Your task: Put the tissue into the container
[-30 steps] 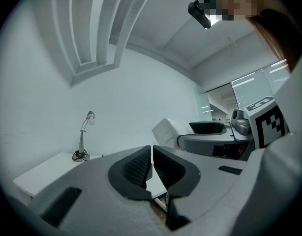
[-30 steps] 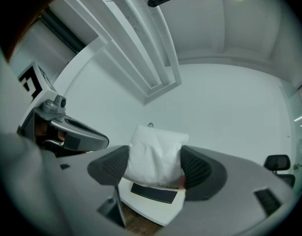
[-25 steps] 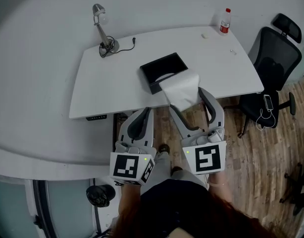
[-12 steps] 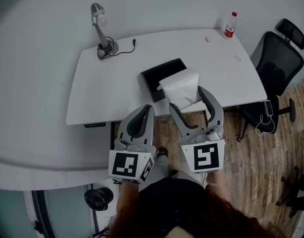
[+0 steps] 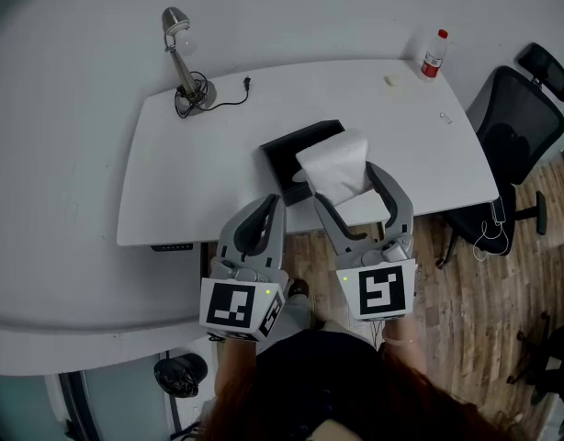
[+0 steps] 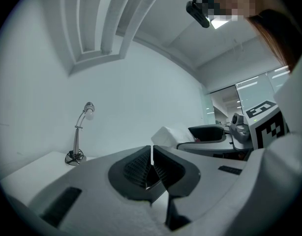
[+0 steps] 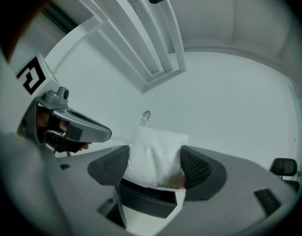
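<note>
White tissue (image 5: 334, 165) pinched between right gripper (image 5: 347, 184) fingers, over 4 o'clock corner of black container (image 5: 284, 150); left gripper (image 5: 266, 211) fingers closed, empty. Released off-centre, could catch rim.

A white table (image 5: 190, 182) stands against a pale wall. At its far left corner there is a silver desk lamp (image 5: 181, 62). The lamp stands upright, and its dark cable (image 5: 229, 99) lies coiled around the base and ends in a plug on the table top. At the far right corner stands a small bottle (image 5: 434, 55) with a red cap. Near it lies a small pale object (image 5: 390, 81), too small to identify. A black office chair (image 5: 516, 108) stands beside the right end of the table, on a wooden floor (image 5: 466, 320). A white cord (image 5: 491, 232) hangs at the chair's seat.
</note>
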The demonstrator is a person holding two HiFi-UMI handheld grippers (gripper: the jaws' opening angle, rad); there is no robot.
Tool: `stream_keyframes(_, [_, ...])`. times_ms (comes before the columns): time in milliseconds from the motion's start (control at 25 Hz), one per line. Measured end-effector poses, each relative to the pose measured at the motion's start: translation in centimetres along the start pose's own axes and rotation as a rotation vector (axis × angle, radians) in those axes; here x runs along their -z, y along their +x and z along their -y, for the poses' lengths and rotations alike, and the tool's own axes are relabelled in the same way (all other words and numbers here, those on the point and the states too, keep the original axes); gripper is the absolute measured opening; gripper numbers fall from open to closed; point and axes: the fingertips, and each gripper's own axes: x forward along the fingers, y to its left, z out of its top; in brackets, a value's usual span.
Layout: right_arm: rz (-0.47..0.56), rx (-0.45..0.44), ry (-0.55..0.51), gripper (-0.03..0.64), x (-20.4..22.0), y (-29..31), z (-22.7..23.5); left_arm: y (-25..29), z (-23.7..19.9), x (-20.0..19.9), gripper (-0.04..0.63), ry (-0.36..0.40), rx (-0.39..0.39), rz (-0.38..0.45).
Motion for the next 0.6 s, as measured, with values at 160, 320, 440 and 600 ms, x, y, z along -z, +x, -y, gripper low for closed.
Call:
stream_keyframes(160, [-0.022,-0.010,-0.002,0.350,0.7,1.5,0.1,1.2,-1.1,0.2,0.037,-0.008,0.000,-0.003])
stream_keyframes(320, [-0.041,-0.015,-0.003,0.350,1.3,3.0,0.3,2.4,-2.0,0.3,0.037,-0.019,0.003,-0.005])
stream_keyframes(440, [-0.057,-0.023,-0.002,0.350,1.9,4.1,0.3,3.3,-2.8,0.6,0.037,-0.026,0.003,-0.011])
stream_keyframes(600, [-0.083,-0.037,0.005,0.350,3.0,5.4,0.2,4.3,-3.6,1.1,0.037,-0.037,0.005,-0.023])
